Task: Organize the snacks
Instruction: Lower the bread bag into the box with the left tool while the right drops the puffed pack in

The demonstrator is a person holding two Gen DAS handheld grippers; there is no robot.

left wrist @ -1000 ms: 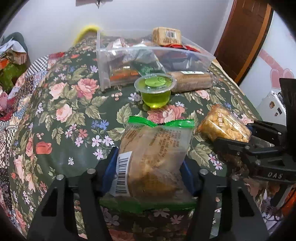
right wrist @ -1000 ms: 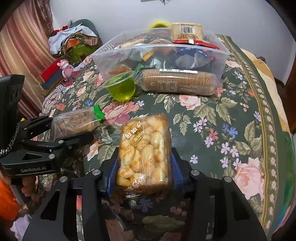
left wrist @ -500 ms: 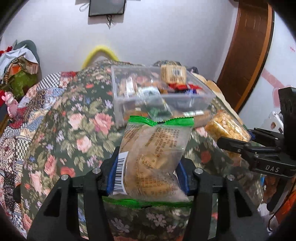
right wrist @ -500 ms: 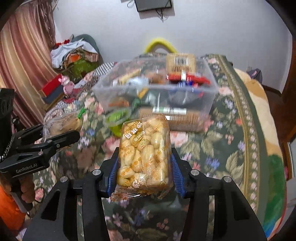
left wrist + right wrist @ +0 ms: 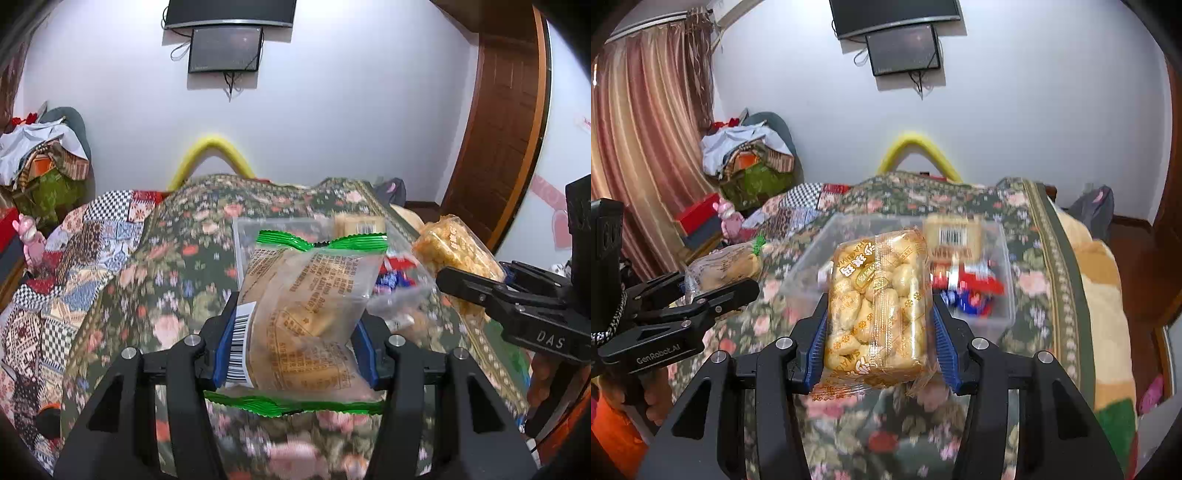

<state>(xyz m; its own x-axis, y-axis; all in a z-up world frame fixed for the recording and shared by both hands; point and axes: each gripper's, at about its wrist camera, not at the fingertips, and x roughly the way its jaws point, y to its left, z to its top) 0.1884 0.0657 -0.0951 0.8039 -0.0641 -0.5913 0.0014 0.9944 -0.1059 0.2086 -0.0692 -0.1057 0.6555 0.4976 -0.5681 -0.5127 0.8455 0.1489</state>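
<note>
My left gripper (image 5: 295, 354) is shut on a clear bread packet with green sealed ends (image 5: 306, 317), held in the air above the floral bedspread. My right gripper (image 5: 879, 339) is shut on a clear pack of small golden buns (image 5: 879, 306), also lifted. Behind both packs sits a clear plastic bin (image 5: 1004, 291) with several snacks inside, among them a tan barcoded pack (image 5: 955, 234) and red and blue wrappers (image 5: 971, 284). In the left wrist view the right gripper (image 5: 491, 291) with its bun pack (image 5: 454, 247) is at the right. The left gripper (image 5: 713, 291) and bread packet (image 5: 724, 266) show at the left of the right wrist view.
The bedspread (image 5: 155, 280) covers a bed with a patchwork quilt (image 5: 74, 251) to the left. A pile of clothes (image 5: 750, 162) and curtain (image 5: 646, 147) stand at the far left, a wooden door (image 5: 506, 118) at the right, a wall screen (image 5: 225, 48) above.
Both grippers have risen off the bedspread with their packs and tilted up. The wall now fills the upper view, and the green jelly cup and biscuit roll are hidden behind the packs.
</note>
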